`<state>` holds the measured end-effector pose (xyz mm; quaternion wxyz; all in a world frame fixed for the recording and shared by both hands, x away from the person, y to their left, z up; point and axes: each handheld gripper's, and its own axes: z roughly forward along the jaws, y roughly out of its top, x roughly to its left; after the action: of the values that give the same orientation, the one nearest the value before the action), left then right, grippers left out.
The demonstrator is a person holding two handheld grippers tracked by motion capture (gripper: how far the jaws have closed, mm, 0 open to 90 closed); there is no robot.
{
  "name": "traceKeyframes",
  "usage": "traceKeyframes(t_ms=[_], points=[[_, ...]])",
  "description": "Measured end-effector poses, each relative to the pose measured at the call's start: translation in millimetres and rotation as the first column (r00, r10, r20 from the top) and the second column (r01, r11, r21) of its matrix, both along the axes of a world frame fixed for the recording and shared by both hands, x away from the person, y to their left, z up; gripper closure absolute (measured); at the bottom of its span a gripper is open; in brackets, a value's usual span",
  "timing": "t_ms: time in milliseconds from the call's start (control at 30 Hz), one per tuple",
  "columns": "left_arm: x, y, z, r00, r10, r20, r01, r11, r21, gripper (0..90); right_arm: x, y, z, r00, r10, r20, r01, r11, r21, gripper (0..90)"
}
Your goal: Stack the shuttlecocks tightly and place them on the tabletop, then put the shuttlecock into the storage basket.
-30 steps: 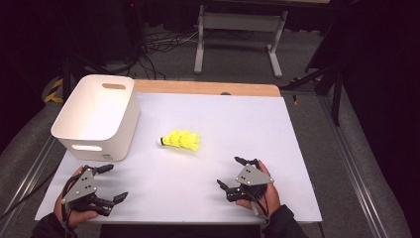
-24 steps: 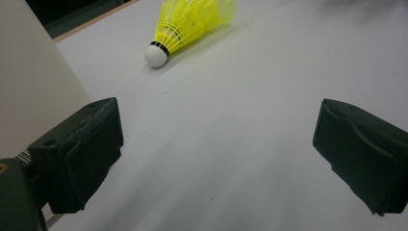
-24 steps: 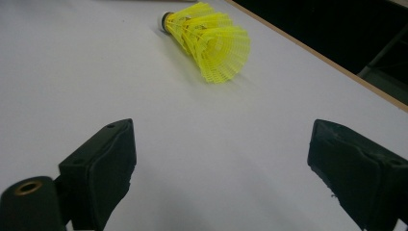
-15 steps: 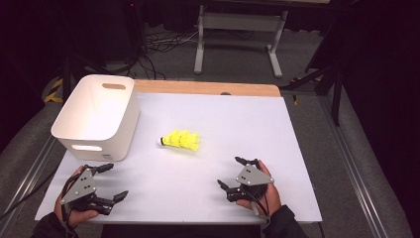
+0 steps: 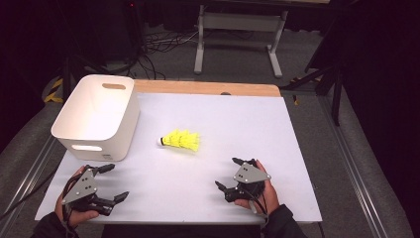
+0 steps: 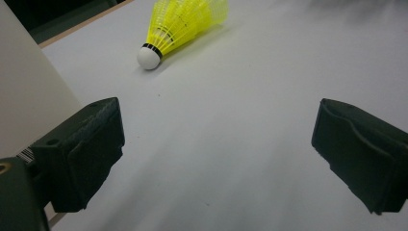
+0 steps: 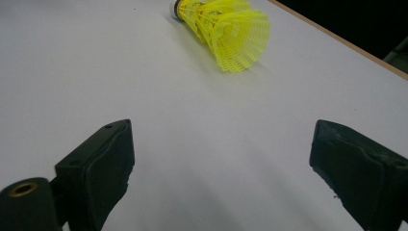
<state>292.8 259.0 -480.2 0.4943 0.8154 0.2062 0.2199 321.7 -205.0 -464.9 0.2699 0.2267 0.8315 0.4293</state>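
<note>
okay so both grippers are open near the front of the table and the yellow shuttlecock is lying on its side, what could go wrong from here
1. The shuttlecock lies on its side with its white cork toward the white bin; a nudge from one jaw could probably roll or skid it away.
2. Its skirt looks thin and springy, so closing the right gripper on it might crush it.
3. The left gripper sits close beside the bin wall and could bump it.

We see a neon-yellow shuttlecock [image 5: 182,140] with a white, black-banded cork, a plain white bin [image 5: 96,116], and a white table [image 5: 297,148].
</note>
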Motion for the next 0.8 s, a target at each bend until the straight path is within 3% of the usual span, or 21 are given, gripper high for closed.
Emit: traceKeyframes(t_ms=[200, 367, 500, 800], points=[[1.3, 0.5, -0.1, 1.0000, 0.005, 0.002, -0.005, 1.0000, -0.004, 5.0, 3.4, 1.8, 0.0, 0.9999, 0.000, -0.011, 0.000, 1.0000, 0.002, 9.3], [0.0, -1.5, -0.6, 1.0000, -0.007, 0.000, 0.007, 0.9999, 0.011, 5.8, 11.8, 8.3, -0.9, 0.9973, -0.039, -0.063, 0.039, 0.9992, 0.000, 9.9], [0.4, -1.7, -1.0, 0.9999, -0.013, -0.002, 0.013, 0.9998, 0.013, 5.8, 17.4, 18.2, -1.9, 0.9963, -0.022, -0.083, 0.021, 0.9997, -0.016, 10.0], [-0.9, -3.1, -0.9, 0.9999, -0.015, 0.002, 0.015, 0.9996, 0.022, 5.8, 33.2, 42.8, 1.9, 0.9914, 0.017, -0.130, -0.018, 0.9998, -0.005, 13.7]])
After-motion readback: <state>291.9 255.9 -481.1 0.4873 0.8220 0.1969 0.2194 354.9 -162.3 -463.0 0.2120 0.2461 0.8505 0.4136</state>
